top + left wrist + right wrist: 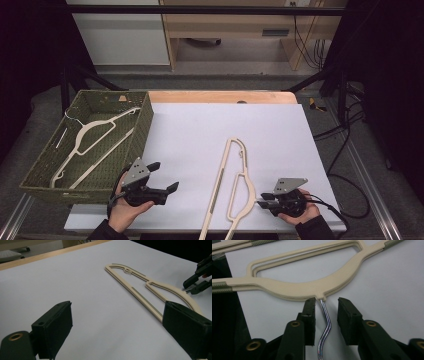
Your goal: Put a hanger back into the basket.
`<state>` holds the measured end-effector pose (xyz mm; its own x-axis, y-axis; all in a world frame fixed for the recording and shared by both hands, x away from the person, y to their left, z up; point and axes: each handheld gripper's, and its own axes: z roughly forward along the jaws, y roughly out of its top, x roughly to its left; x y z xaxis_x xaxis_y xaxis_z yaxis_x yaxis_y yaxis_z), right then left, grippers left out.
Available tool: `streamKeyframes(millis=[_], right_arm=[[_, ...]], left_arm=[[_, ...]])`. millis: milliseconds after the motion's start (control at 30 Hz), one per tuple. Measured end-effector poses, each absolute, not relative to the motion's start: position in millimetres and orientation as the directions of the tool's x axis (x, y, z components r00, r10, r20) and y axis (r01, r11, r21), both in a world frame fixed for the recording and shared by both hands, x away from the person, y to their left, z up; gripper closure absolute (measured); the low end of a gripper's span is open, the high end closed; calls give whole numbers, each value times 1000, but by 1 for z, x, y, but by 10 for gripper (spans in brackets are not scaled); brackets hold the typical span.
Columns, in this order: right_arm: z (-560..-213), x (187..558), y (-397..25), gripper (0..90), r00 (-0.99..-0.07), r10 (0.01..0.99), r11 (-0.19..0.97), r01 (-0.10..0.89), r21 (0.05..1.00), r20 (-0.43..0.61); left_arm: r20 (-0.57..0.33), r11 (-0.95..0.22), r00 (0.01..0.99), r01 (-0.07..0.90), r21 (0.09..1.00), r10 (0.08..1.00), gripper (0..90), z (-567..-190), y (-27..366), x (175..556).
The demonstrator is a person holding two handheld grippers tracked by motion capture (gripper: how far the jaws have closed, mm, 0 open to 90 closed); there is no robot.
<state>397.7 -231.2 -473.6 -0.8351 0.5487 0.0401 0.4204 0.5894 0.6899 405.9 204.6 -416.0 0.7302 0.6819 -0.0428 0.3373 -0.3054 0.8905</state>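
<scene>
A white sheet point(200, 145) covers most of the wooden table point(220, 96), and the stretch of it between the two grippers is bare, so nothing lies between either one and the cream hanger point(235, 185) on the sheet. At the table's left edge stands a green woven basket point(145, 125), and a second cream hanger point(90, 145) lies flat inside it with its wire hook toward the basket's far left corner; a thin pale rod beside it is too small to make out. The hanger on the sheet lies flat, its long axis running from the near edge away from the person, one end reaching past the sheet's near edge. It is a slim plastic frame with a curved shoulder bar, a straight lower bar, ribbed grey-green grip strips near the ends, and a shiny wire hook point(325, 322) coming out of the middle of the curve toward the right. The right gripper point(326, 302) sits low at that hook with its jaws narrowly apart, one on each side of the wire, not closed on it. The left gripper point(162, 180) hovers near the basket's near corner, well apart from the hanger, jaws spread wide.
</scene>
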Motion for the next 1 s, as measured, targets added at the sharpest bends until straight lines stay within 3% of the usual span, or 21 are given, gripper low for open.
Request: streamKeyframes(millis=[100, 333, 1000], right_arm=[[-474, 398, -232, 791, -840, 542, 596, 418, 686, 41], [-477, 399, -232, 858, -846, 532, 604, 402, 689, 27], [-454, 401, -233, 892, -878, 476, 589, 362, 723, 52]], left_arm=[[-42, -310, 732, 339, 888, 680, 94, -417, 203, 406], [-41, -317, 736, 340, 885, 676, 97, -418, 201, 406], [-53, -337, 762, 346, 876, 645, 106, -422, 184, 404]])
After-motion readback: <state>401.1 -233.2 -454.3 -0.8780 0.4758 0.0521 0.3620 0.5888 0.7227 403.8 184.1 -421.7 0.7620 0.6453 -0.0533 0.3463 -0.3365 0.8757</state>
